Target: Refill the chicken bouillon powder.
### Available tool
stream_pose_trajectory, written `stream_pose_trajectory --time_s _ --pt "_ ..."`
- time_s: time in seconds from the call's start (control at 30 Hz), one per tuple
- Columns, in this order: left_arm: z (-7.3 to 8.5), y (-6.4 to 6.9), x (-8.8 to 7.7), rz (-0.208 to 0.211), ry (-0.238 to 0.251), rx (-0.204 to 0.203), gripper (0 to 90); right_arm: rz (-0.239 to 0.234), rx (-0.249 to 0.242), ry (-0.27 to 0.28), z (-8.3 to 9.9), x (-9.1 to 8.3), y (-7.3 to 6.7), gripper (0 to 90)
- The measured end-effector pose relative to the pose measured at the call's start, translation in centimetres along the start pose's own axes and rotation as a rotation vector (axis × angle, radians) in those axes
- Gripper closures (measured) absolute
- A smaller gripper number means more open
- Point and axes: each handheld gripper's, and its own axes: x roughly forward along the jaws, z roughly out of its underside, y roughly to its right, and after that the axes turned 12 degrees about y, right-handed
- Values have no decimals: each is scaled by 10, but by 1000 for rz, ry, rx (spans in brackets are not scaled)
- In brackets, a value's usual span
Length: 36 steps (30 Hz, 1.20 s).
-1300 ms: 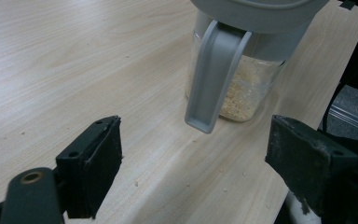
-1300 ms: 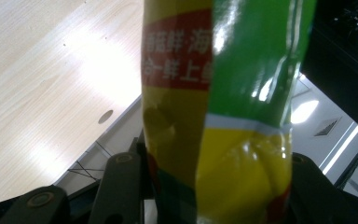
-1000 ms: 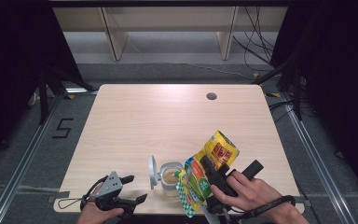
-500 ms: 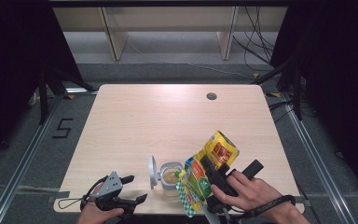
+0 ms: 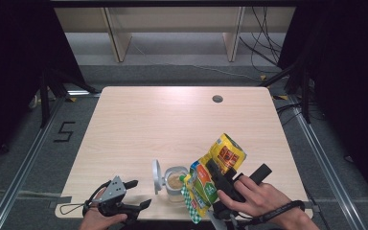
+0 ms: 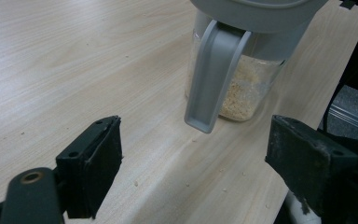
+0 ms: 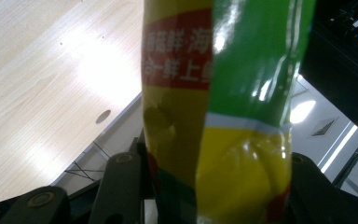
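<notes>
We see a yellow-and-green snack bag clamped in the right claw at the near edge of the worktop, tipped over a small clear jar part-filled with pale crumbs. In the high view the bag's long axis runs on a slant, its upper end pointing away and to the right, its lower end dipping toward us and the jar's mouth just to its left. Bag and jar look to be touching or all but; we cannot tell which. In the right claw's own view the jaws press the bag from both sides.

The jar's grey lid stands swung open on its left side, away from the bag. Farther left, the left claw rests low on the worktop, jaws wide apart and empty, pointing at the jar, which stands just beyond its tips.

We judge that pouring is in hand: any coming tilt turns on the bag's low end staying over the jar's mouth, and the idle left claw is the nearer one to steady the jar.
</notes>
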Motion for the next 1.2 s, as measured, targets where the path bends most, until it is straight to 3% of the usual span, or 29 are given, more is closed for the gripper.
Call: stream_pose_trajectory --time_s 0.67,0.7,0.9,0.97,1.0,1.03,1.2 --pt "0 0 0 0 4 -1 178 6 -22 2 -1 -2 2 601" --pt "1 2 0 -6 7 -32 178 6 -23 1 -1 -2 2 601" --pt "0 2 0 -6 8 -27 178 3 -20 -1 -2 -1 0 602" --pt "0 0 0 0 8 -3 178 2 -20 1 -2 -1 0 602" --pt "0 1 0 0 7 -5 178 2 -19 1 -2 -1 0 602" --pt "1 2 0 -5 6 -31 178 2 -20 1 -2 -1 0 602" --pt "0 2 0 -5 8 -30 178 7 -24 0 -2 -1 1 602"
